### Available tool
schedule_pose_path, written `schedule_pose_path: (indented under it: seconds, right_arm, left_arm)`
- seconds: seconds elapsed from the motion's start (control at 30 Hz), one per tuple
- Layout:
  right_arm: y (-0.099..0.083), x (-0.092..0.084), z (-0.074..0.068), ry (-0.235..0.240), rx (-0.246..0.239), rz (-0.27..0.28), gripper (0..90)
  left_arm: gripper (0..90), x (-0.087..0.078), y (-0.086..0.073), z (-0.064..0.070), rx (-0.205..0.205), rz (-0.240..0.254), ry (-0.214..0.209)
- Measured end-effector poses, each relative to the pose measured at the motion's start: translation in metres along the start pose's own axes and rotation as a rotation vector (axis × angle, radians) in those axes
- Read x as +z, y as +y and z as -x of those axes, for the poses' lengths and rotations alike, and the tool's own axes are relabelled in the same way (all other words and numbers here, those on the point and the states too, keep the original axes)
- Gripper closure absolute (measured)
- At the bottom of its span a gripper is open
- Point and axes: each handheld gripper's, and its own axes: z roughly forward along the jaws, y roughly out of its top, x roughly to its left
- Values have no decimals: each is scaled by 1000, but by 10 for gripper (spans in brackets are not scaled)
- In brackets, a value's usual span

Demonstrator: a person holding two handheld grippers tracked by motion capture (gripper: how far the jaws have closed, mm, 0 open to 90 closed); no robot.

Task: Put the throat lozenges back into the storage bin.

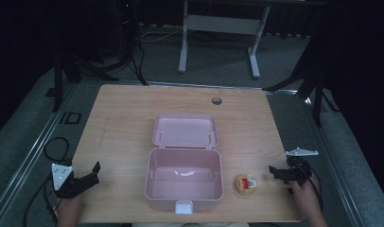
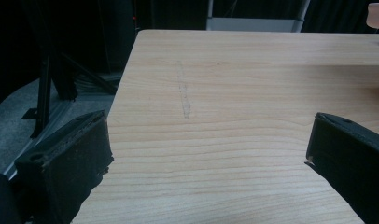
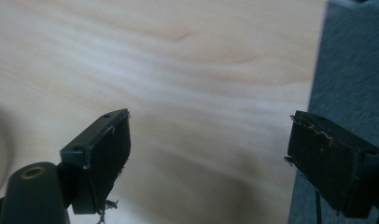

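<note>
Pink box [image 1: 184,177] sat open mid-table, lid [image 1: 184,131] laid back on the far side. Round snack pack [image 1: 245,184] lay just right of it. Right gripper [image 1: 278,172] near the pack, jaws apart, empty. Left gripper [image 1: 91,174] likewise (idle, near-left edge). Judged: pre-grasp; next, close on pack, lift into box.

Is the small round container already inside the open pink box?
No, the small round container sits on the table just right of the pink box, whose tub looks empty.

I am reading "ID", perhaps, on the floor marking [image 1: 69,117] left of the table [image 1: 119,113]; nothing else is proving legible.
</note>
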Motion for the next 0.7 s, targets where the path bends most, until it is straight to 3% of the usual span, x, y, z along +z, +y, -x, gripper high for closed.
schedule_pose_path:
  seconds: [0.23,0.37,0.6,0.7]
  right_arm:
    - [7,-7,-4,99,-72,-213,125]
    - [8,-5,-9,143,-148,-344,122]
    - [10,-4,-17,186,-298,-491,126]
    - [12,-5,-18,233,-332,-551,132]
  left_arm:
    - [4,0,0,0,0,0,-2]
    - [4,0,0,0,-1,2,-4]
    - [4,0,0,0,0,2,-7]
    - [4,0,0,0,-1,2,-8]
